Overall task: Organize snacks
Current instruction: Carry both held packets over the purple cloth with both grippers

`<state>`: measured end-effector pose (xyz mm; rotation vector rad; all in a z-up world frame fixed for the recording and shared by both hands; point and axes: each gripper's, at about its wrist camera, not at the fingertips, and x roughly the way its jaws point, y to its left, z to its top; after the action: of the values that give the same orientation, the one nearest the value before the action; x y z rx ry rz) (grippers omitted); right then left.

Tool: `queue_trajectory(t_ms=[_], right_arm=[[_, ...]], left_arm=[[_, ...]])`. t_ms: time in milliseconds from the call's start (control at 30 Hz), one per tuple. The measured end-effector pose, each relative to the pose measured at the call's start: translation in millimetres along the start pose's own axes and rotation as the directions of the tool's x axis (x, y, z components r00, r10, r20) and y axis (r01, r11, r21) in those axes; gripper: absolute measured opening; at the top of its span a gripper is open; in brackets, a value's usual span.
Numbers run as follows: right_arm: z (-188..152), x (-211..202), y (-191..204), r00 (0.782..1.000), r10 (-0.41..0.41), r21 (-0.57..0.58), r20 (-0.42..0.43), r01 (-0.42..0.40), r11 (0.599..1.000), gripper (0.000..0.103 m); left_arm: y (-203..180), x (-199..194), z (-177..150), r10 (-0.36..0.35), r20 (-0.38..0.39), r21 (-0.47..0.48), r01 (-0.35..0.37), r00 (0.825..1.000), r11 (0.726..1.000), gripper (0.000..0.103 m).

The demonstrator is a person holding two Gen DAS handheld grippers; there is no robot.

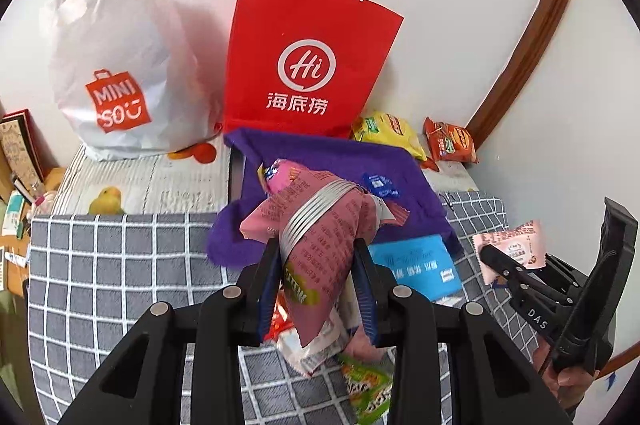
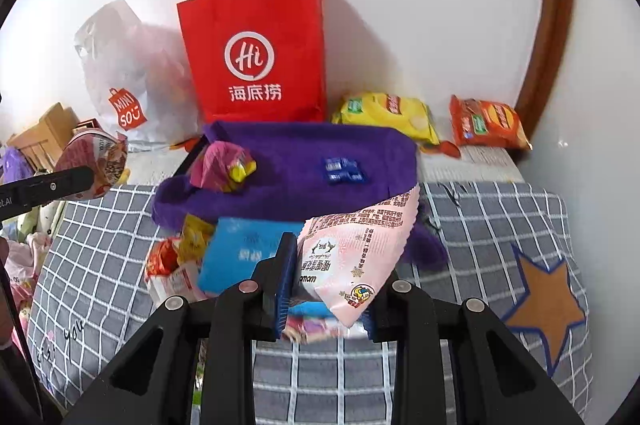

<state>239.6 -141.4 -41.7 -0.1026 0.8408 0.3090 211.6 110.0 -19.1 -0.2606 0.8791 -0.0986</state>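
My left gripper (image 1: 316, 257) is shut on a dark pink snack packet (image 1: 316, 225) with a silver seam, held above the grey checked cloth (image 1: 120, 265). My right gripper (image 2: 332, 261) is shut on a pale pink snack packet (image 2: 356, 249); it also shows in the left wrist view (image 1: 516, 249). A purple felt tray (image 2: 304, 169) lies ahead with small blue sachets (image 2: 344, 171) and a pink-yellow packet (image 2: 220, 167) on it. A blue packet (image 2: 244, 253) and red-yellow snacks (image 2: 176, 261) lie at its near edge.
A red paper bag (image 2: 256, 57) and a white MINISO plastic bag (image 1: 120, 65) stand against the wall. A yellow chip bag (image 2: 388, 115) and an orange chip bag (image 2: 486, 123) lie to the right. A green packet (image 1: 368, 389) lies under the left gripper.
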Motion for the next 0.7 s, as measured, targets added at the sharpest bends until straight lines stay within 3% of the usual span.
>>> queue_trajectory(t_ms=[700], right_arm=[[105,54,-3,0.998,0.034,0.023,0.057,-0.036,0.999,0.029]], left_arm=[[-3,57,80,-0.031,0.002,-0.028,0.031,1.0,0.999,0.033]])
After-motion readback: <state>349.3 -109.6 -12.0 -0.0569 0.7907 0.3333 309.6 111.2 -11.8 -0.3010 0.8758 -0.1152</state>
